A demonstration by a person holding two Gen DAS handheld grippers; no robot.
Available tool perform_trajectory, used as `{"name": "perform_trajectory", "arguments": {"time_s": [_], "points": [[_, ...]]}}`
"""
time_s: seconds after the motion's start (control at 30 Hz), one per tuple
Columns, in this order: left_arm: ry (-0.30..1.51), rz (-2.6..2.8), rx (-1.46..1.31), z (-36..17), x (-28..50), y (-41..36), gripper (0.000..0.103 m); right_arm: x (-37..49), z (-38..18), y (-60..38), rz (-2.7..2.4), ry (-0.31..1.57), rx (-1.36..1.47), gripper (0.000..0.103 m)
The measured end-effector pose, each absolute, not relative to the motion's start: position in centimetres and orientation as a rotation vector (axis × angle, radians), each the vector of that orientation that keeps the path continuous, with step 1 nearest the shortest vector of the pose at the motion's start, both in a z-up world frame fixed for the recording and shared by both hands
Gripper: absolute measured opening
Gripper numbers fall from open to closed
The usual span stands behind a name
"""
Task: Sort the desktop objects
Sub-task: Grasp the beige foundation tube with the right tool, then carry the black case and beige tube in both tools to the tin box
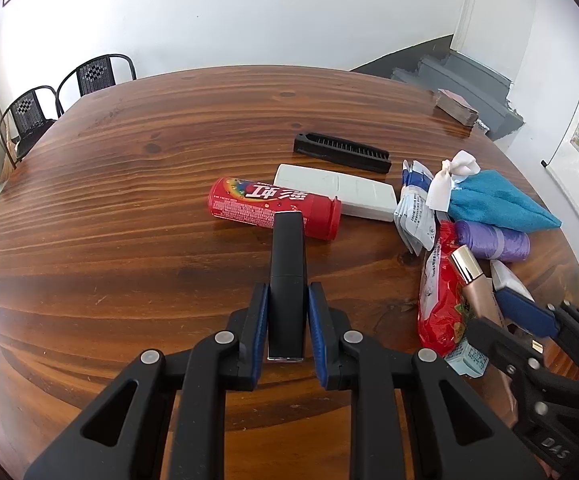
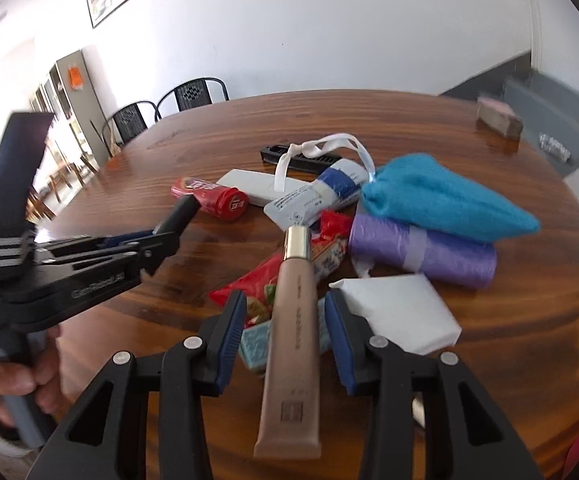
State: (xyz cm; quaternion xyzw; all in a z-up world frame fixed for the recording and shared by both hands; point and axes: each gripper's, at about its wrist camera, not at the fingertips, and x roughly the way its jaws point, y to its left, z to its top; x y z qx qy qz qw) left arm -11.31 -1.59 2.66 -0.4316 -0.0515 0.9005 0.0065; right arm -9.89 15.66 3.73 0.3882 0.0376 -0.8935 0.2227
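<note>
Left gripper (image 1: 288, 312) clamped fully on a slim black stick (image 1: 286, 280), stiff and light, held low on its body, tip toward the red tube (image 1: 275, 208) just ahead. Right gripper (image 2: 285, 320) half-open, blue pads flanking the beige cosmetic tube (image 2: 293, 340) at mid-body, contact unclear. Tube likely soft, slick, light; take it mid-body, below the gold cap (image 2: 298, 242).

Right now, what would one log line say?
left tongs: shut on black stick | right tongs: around beige tube, contact unclear | table: cluttered
</note>
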Motion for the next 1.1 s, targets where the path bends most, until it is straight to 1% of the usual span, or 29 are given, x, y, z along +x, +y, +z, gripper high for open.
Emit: {"name": "perform_trajectory", "arguments": {"time_s": [0.07, 0.13, 0.17, 0.2, 0.23, 0.4, 0.67, 0.93, 1.1], "points": [[-0.161, 2.816, -1.354, 2.6, -11.3, -1.6, 0.022, -10.0, 3.6, 15.0, -2.489, 0.152, 1.063, 0.043], [-0.158, 2.814, -1.36, 2.5, -11.3, -1.5, 0.022, -9.9, 3.5, 14.7, -2.514, 0.198, 1.057, 0.038], [-0.158, 2.814, -1.362, 2.5, -11.3, -1.5, 0.022, -9.8, 3.4, 14.6, -2.522, 0.213, 1.054, 0.034], [-0.158, 2.814, -1.363, 2.4, -11.3, -1.4, 0.022, -9.8, 3.4, 14.6, -2.531, 0.224, 1.05, 0.026], [-0.156, 2.815, -1.361, 2.5, -11.3, -1.4, 0.022, -9.7, 3.4, 14.8, -2.541, 0.23, 1.047, 0.026], [-0.157, 2.821, -1.332, 3.2, -11.0, -1.3, 0.022, -9.0, 3.6, 15.8, -2.545, 0.171, 1.051, 0.026], [-0.15, 2.811, -1.272, 4.6, -10.2, -0.3, 0.022, -5.9, 6.4, 17.9, -2.564, 0.013, 0.967, 0.025], [-0.107, 2.784, -1.197, 6.2, -8.8, 2.0, 0.022, -2.8, 6.4, 21.2, -2.627, -0.142, 0.964, 0.026], [-0.098, 2.773, -1.128, 7.7, -7.2, 3.2, 0.022, -1.5, 6.7, 22.3, -2.684, -0.161, 0.936, 0.026]]}}
